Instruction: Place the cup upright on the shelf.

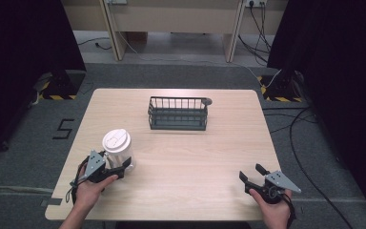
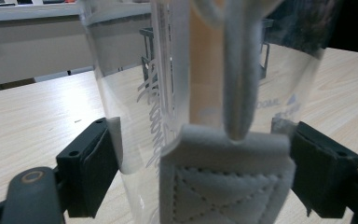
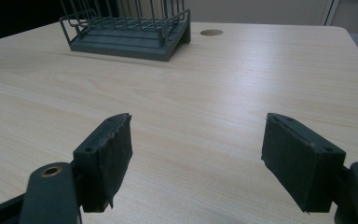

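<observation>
While the left gripper [image 1: 116, 171] clamps the clear bottle [image 1: 117, 149] low on its sides at the table's [image 1: 195, 157] near-left and the right gripper [image 1: 255, 177] waits wide open and empty, the smooth, top-heavy bottle could slip or tip if lifted.

a pale wood-grain tabletop [image 1: 181, 162] with rounded corners stands on a grey carpeted floor [image 1: 24, 143]. a small round hole [image 3: 211, 32] is cut near its far edge. black curtains [image 1: 24, 43] hang at both sides, dark and featureless. at each side, near the table's far corners, a black stand foot edged with yellow-and-black hazard tape [image 1: 57, 97] rests on the floor. a black figure like a "5" [image 1: 63, 129] is marked on the carpet at the left. beyond, a light beige desk [image 1: 171, 19] stands on pale legs, and black cables [image 1: 259, 38] trail across the floor at the right. the light is even and soft.
</observation>
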Tool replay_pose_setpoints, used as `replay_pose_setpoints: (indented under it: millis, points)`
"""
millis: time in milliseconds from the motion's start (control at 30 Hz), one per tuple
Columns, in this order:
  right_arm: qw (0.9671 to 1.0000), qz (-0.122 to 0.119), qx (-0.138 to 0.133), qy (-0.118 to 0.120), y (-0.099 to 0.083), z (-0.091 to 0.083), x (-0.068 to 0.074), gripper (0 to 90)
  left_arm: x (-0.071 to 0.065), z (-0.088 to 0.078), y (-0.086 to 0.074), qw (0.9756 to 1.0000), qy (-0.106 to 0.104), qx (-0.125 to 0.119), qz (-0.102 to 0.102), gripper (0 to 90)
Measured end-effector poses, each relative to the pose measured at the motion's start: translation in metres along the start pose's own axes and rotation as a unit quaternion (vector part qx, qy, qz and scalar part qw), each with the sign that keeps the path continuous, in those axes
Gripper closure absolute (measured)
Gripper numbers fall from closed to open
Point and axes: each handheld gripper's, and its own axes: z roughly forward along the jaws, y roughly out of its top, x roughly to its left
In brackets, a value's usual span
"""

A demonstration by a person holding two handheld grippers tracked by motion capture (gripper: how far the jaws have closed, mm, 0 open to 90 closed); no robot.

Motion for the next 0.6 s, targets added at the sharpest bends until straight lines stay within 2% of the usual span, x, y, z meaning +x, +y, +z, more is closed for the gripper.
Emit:
replay_pose_setpoints:
  millis: [400, 600]
  points:
    - [1.0000, 0.000, 0.000, 0.000, 0.000, 0.000, 0.000, 25.0, -0.003, -0.001, 0.006, 0.9999, -0.005, -0.010, -0.003, 17.2]
    - [1.0000, 0.000, -0.001, -0.001, 0.000, 0.000, 0.000, 25.1, -0.004, 0.000, 0.014, 0.9999, -0.005, -0.015, 0.005, 17.1]
